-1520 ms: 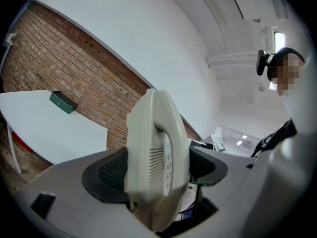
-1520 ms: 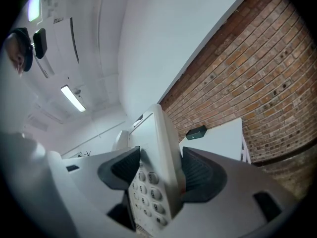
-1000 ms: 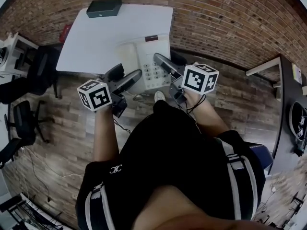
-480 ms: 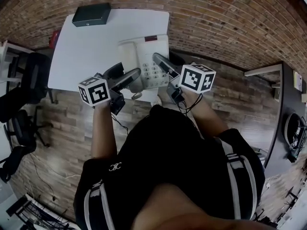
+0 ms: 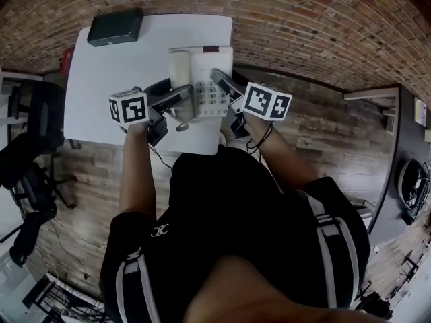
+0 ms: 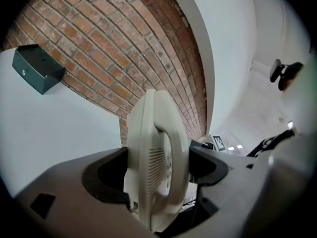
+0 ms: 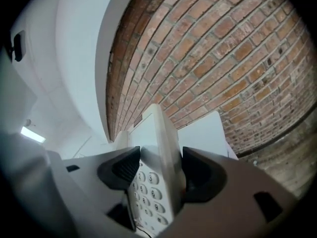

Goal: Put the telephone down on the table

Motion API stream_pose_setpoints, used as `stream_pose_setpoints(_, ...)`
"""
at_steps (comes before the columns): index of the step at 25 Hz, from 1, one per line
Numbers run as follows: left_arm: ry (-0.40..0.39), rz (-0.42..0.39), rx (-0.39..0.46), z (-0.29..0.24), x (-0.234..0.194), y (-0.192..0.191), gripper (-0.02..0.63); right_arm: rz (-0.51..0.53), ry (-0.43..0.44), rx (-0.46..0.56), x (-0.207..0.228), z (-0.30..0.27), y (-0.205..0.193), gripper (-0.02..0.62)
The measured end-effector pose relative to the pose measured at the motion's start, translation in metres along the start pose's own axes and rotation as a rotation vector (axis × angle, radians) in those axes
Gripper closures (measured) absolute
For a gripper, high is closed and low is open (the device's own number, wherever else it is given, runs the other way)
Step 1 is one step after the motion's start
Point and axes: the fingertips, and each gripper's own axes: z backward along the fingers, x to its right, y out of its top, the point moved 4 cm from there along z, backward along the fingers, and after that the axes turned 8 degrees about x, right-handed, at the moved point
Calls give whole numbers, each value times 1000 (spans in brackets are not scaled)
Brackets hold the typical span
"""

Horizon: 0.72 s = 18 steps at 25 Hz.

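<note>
The telephone (image 5: 202, 79) is carried between both grippers over the right-hand part of the white bench (image 5: 114, 73), its far end close to the brick wall (image 5: 303, 19). The left gripper (image 5: 180, 94) is clamped on the telephone's left side, where the handset (image 5: 179, 69) lies in its cradle. The right gripper (image 5: 219, 81) is clamped on the right side beside the keypad. Each gripper view shows the pale casing squeezed between its two dark pads. From these views I cannot tell whether the base already touches the bench or hangs just above it. The step in hand looks like the final lowering. To do it well, both grippers should come down together and at the same rate, so the body stays level and the handset does not slip from its cradle. The telephone's right side sits close to the bench's right edge, so nudging it a little to the left before setting it down would make the placement safer. The dark box (image 5: 116, 27) at the far left corner is well apart and is no obstacle. The jaws should open only once the base rests flat. Both should open at about the same time and draw out sideways, since one side letting go early could tip or drag the telephone.
</note>
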Motion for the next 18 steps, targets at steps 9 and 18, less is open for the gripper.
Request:
stream_pose_setpoints(9,-24,123,-167,-45,-77,10,222,-137,-163,-24,61,-50,-13,364)
stream_pose_setpoints(18,-47,205,-292,-74,-144,3,221,-183,-291,-43,105,-88,-35,363)
